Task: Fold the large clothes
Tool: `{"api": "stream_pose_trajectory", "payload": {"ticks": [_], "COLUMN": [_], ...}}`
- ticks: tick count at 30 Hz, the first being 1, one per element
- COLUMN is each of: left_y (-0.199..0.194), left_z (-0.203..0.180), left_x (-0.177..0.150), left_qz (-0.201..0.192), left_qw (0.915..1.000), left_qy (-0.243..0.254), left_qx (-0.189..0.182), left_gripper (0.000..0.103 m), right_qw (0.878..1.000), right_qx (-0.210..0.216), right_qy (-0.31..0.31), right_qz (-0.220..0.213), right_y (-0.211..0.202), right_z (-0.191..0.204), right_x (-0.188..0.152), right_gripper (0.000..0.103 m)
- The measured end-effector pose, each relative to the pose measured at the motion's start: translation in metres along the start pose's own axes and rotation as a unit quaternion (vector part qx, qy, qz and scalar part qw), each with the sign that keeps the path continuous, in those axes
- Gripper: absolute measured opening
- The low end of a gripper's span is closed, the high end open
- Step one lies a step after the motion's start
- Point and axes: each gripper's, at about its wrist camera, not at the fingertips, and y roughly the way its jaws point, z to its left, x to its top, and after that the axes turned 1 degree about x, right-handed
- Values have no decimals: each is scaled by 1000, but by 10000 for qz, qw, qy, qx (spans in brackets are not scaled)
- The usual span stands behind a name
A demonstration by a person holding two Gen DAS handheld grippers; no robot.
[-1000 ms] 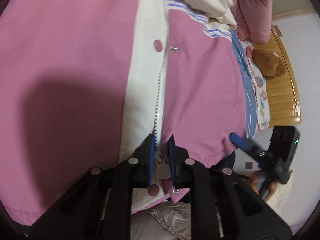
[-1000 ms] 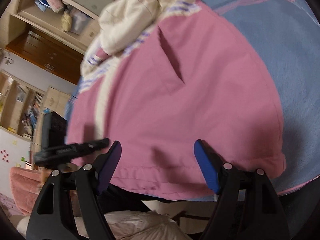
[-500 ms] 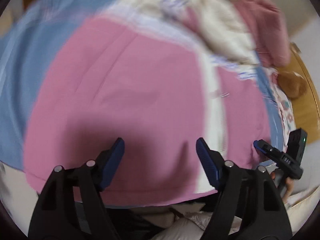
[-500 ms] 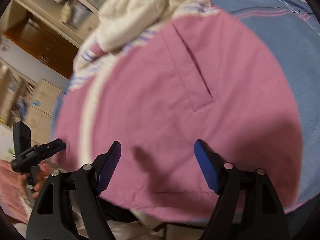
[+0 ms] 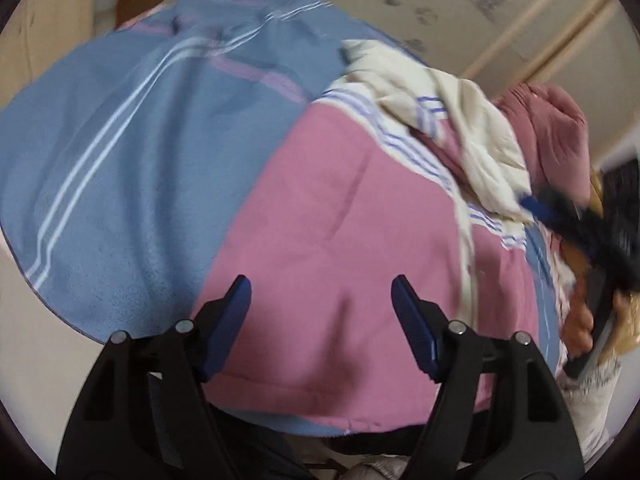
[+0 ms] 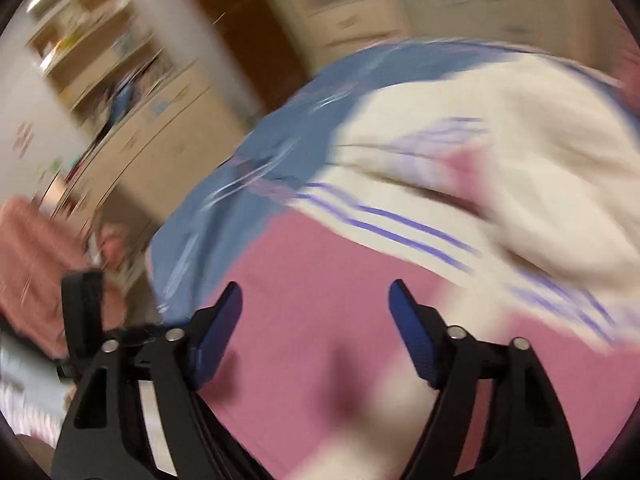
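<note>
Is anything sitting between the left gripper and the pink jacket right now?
Nothing visible. The left gripper hangs open right above the pink jacket on the blue blanket, with only air between its fingers and the fabric. The right gripper is off to the side, by the cream hood.

Right wrist view smears: shelves [image 6: 100, 60] unreadable, jacket [image 6: 340, 320] stripes streaked; the right gripper [image 5: 568, 224] blurs in the left view.

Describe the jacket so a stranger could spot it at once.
Start at the blue striped blanket that covers the bed. The jacket lies flat on it, pink, with a bunched cream hood at the far end. Only it has purple stripes on cream trim.
</note>
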Motion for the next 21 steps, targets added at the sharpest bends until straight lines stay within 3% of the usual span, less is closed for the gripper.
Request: {"api": "stream_pose_trajectory", "payload": {"ticks": [1, 3, 5, 7, 9, 10, 13, 15, 17, 19, 21], "left_y": [8, 20, 30, 36, 43, 44, 42, 22, -1, -3, 20], "left_z": [4, 2, -2, -12, -18, -18, -18, -15, -18, -18, -15], "left_x": [-1, -6, -12, -16, -19, -20, -16, -9, -5, 0, 3], "left_qz": [83, 163, 187, 171, 187, 173, 211, 177, -105, -150, 137], "left_qw": [9999, 9997, 9987, 9966, 9940, 9935, 9939, 9970, 9979, 9976, 9981], "left_qy": [-35, -22, 129, 393, 648, 726, 780, 603, 643, 661, 595], "left_qx": [61, 199, 449, 698, 857, 856, 745, 449, 41, -148, -58], "left_gripper": [73, 73, 73, 73, 74, 74, 74, 74, 74, 75, 75], "right_qw": [9996, 9965, 9932, 9909, 9861, 9855, 9877, 9937, 9963, 9931, 9885], "right_qx": [130, -141, -649, -1112, -1587, -1626, -1472, -1037, -760, -951, -1139], "right_qy": [-98, -416, -442, -300, -131, -70, 20, 24, -90, -401, -456], "right_qz": [244, 707, 864, 699, 465, 481, 521, 431, 393, 557, 878], "right_y": [32, 97, 146, 171, 188, 192, 188, 168, 152, 156, 178], "right_z": [11, 28, 24, 9, -11, -17, -21, -11, 3, 12, 4], "right_x": [14, 37, 56, 74, 95, 100, 109, 105, 95, 82, 76], "right_gripper": [61, 51, 49, 49, 49, 49, 49, 49, 50, 50, 50]}}
